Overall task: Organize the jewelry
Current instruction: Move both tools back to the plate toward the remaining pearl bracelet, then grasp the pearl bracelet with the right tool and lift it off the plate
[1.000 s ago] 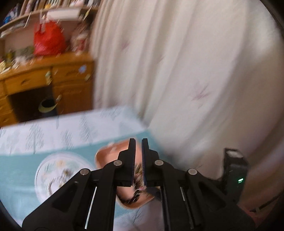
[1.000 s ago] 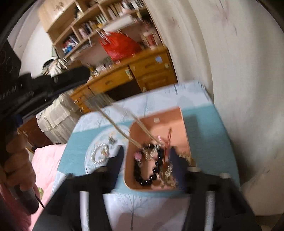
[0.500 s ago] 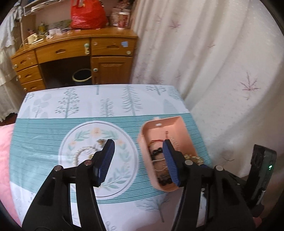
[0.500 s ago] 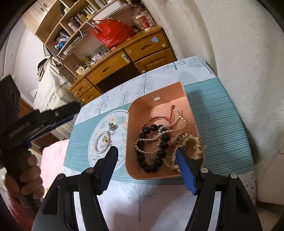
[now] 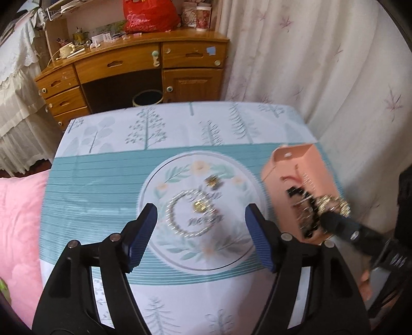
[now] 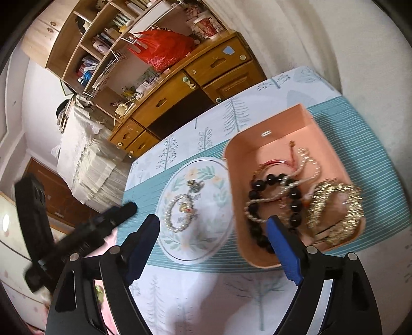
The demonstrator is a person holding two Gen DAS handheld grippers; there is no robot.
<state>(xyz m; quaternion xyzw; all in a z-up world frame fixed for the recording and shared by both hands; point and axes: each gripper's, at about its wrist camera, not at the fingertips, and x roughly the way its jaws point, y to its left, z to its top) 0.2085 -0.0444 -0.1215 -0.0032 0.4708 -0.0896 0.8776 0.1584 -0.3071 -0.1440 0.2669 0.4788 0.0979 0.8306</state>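
A pink tray (image 6: 278,123) (image 5: 312,162) at the table's right holds a black bead bracelet (image 6: 273,180), a pearl strand (image 6: 303,177), a red cord and gold chains (image 6: 337,208). On the cloth's round floral print lie a pearl bracelet (image 5: 177,219) (image 6: 176,214), a gold charm (image 5: 199,206) and a small brooch (image 5: 212,181) (image 6: 195,186). My left gripper (image 5: 200,229) is open above the pearl bracelet. My right gripper (image 6: 213,239) is open and empty at the tray's near left corner.
The table wears a teal and white tree-print cloth (image 5: 103,175). A wooden desk (image 5: 134,61) with a red bag (image 5: 149,15) stands behind, a bin (image 5: 148,98) under it. A white curtain (image 5: 322,64) hangs at right, pink bedding (image 5: 18,219) lies at left.
My left gripper opened from shut and swung left from over the tray to above the pearl bracelet. A strand it held now lies in the tray. My right gripper moved slightly lower.
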